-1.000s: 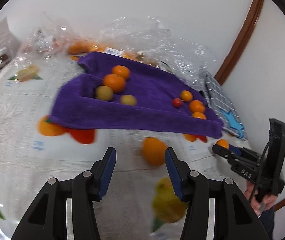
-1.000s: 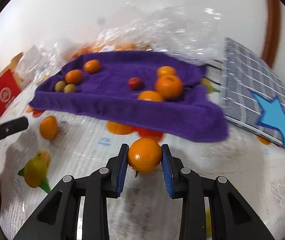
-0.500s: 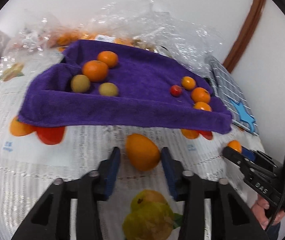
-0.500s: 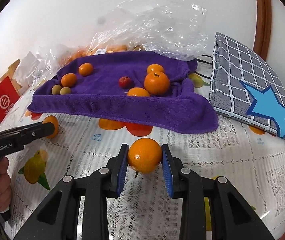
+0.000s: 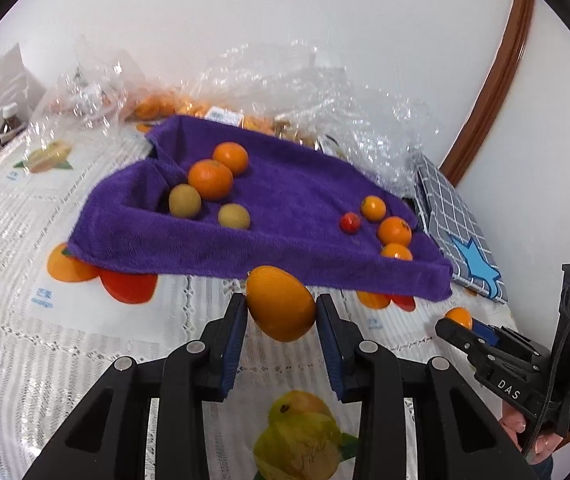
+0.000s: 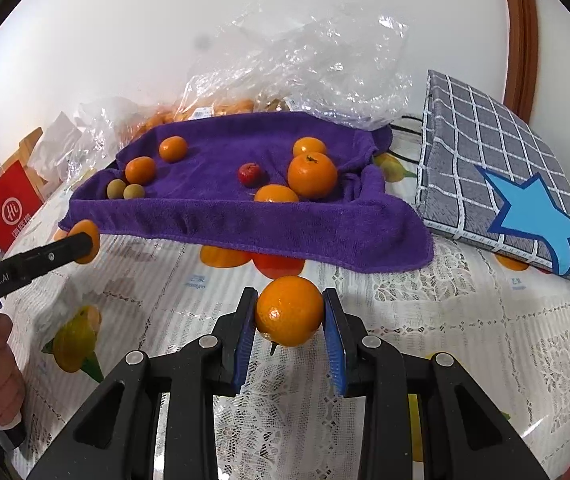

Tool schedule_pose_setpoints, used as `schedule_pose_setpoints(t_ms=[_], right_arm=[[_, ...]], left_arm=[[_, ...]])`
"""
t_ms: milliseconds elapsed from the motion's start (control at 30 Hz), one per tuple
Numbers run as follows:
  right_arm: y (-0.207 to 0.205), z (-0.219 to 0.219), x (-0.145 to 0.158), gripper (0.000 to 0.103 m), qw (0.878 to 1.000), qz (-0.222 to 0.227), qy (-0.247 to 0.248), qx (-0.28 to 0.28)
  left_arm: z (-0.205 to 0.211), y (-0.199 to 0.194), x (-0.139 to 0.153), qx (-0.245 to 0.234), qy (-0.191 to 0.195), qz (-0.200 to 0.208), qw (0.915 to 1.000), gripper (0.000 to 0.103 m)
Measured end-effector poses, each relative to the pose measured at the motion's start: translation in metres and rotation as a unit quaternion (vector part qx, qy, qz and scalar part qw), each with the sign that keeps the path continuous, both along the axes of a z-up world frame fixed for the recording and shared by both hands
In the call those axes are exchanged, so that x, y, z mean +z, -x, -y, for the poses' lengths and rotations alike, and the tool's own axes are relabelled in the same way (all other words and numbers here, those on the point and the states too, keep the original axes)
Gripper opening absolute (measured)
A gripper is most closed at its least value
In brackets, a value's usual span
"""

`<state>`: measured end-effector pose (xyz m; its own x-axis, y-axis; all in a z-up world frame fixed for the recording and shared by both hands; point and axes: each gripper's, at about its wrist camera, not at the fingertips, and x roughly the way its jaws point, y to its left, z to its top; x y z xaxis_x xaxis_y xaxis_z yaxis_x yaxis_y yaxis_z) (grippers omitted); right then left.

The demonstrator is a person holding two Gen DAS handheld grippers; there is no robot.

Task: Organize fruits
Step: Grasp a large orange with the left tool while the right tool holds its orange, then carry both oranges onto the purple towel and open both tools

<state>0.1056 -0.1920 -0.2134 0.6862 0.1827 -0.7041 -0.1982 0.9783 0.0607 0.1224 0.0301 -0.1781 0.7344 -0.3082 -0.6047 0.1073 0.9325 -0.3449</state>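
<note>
A purple towel (image 5: 293, 216) lies on the fruit-print tablecloth. Its left end holds two oranges (image 5: 209, 179) and two yellow-green fruits (image 5: 184, 200). Toward its right end sit a small red fruit (image 5: 349, 222) and three oranges (image 5: 394, 231). My left gripper (image 5: 281, 303) is shut on a large orange (image 5: 281, 306) just in front of the towel's near edge. My right gripper (image 6: 289, 297) is shut on another orange (image 6: 289, 312), before the towel (image 6: 245, 216). Each gripper shows in the other's view, the right gripper (image 5: 461, 326) at the right and the left gripper (image 6: 79, 244) at the left.
Crumpled clear plastic bags (image 5: 317, 92) with more oranges lie behind the towel against the white wall. A grey checked cushion with a blue star (image 6: 517, 184) lies right of it. A red bag (image 6: 11, 208) and a bottle (image 5: 7, 122) stand at the far left.
My left gripper moved up to the orange lying on the tablecloth, closed its jaws on it and raised it slightly. The right gripper kept hold of its orange and barely moved.
</note>
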Motion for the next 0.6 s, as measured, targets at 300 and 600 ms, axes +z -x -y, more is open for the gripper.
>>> schedule_pose_setpoints(t_ms=[300,600], right_arm=[[0.007,0.004,0.011,0.032,0.999,0.020,-0.039,0.005],[-0.010,0.009,0.043,0.032,0.998,0.040,-0.050,0.001]], left_arm=[[-0.021,0.005,0.007,0.031,0.031,0.020,0.9988,0.034],[-0.042,0.007,0.021,0.080,0.013,0.045,0.9957,0.034]])
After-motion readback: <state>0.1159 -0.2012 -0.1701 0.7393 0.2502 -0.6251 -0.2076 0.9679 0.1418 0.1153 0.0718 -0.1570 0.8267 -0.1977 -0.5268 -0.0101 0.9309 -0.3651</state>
